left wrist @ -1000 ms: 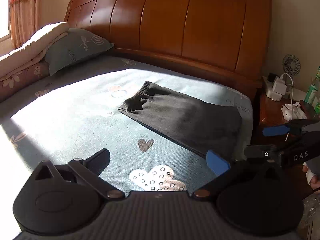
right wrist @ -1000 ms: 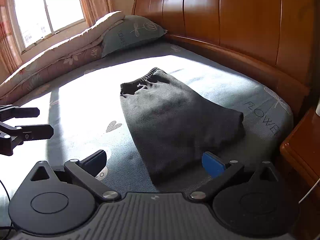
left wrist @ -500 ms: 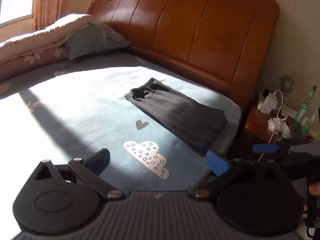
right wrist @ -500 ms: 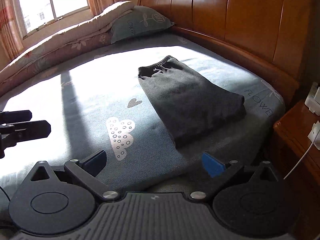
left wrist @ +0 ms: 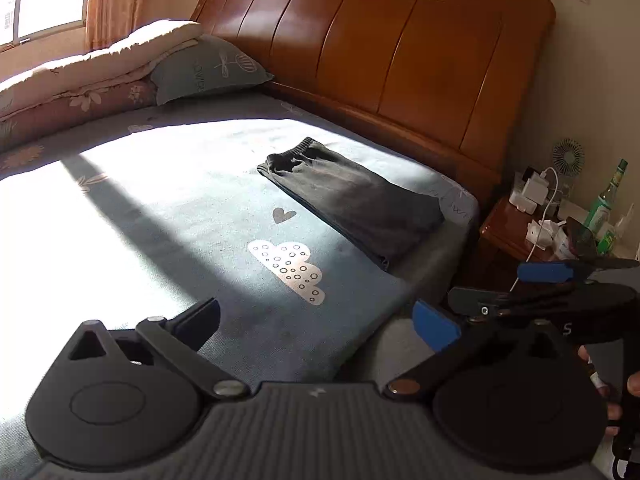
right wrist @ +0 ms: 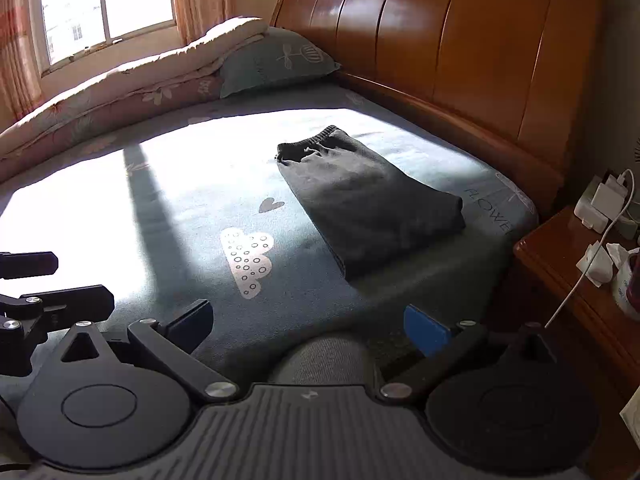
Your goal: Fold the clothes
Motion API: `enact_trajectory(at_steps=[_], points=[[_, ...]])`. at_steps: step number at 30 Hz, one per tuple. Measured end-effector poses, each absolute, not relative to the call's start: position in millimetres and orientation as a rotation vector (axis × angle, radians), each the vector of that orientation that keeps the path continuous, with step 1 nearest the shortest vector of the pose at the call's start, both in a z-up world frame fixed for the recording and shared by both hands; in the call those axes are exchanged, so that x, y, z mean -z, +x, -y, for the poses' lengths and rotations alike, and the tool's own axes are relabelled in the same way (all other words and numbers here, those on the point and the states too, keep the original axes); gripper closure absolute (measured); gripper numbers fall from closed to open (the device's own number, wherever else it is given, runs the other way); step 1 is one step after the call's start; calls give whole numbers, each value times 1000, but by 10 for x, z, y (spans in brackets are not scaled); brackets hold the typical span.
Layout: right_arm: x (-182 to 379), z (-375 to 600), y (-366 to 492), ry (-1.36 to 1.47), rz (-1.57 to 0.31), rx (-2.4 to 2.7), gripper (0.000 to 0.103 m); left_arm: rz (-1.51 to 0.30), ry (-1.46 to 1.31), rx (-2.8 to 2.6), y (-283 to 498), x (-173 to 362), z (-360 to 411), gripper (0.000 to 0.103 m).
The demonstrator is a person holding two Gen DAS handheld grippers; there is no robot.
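1. Folded dark grey knit garment with a ribbed elastic waistband (left wrist: 352, 200) (right wrist: 368, 204): lies flat on the blue-grey printed bedsheet (left wrist: 180, 216) (right wrist: 192, 200), near the bed's right-hand corner, waistband toward the far side of the bed, fold end toward the nightstand. Its long edges run diagonally; the near corner stops just short of the mattress edge.
2. Between the garment and the curved, panelled wooden headboard (left wrist: 400, 52) (right wrist: 460, 40) a strip of bare sheet remains. To the left, a wide sunlit area of sheet lies uncovered, crossed by one dark shadow band, with a white cloud print (left wrist: 290, 266) (right wrist: 248, 258) and a small heart print beside the garment.
3. Left gripper (left wrist: 316, 322): fingers spread wide, released, holding nothing, above the near mattress edge, well apart from the garment. Seen from the right wrist, only its black finger ends show, at the frame's left border (right wrist: 40, 280).
4. Right gripper (right wrist: 308, 324): fingers likewise spread and empty, over the bed's near edge. In the left wrist view it appears side-on, blue pad uppermost (left wrist: 516, 288); part of the holding hand (left wrist: 608, 392) is cut off at the frame edge.
5. Periphery: rolled cream quilt (left wrist: 80, 68) and grey-green pillow (left wrist: 208, 68) at the far side; polished wooden nightstand (left wrist: 508, 232) (right wrist: 568, 280) carrying white chargers, a cable and a green bottle (left wrist: 604, 208). Smaller items there are hard to make out.
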State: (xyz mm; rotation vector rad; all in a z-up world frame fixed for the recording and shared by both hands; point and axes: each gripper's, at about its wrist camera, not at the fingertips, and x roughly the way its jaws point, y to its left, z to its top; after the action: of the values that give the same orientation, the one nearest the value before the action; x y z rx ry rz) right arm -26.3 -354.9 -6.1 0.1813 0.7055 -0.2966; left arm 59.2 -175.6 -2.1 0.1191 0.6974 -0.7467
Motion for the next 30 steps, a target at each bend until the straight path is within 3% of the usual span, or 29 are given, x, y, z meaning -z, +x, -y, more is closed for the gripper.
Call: enact_trajectory(at_steps=[30], points=[[71, 3372, -339, 132, -716, 282, 0, -749, 126, 724, 539, 141, 1721, 1]])
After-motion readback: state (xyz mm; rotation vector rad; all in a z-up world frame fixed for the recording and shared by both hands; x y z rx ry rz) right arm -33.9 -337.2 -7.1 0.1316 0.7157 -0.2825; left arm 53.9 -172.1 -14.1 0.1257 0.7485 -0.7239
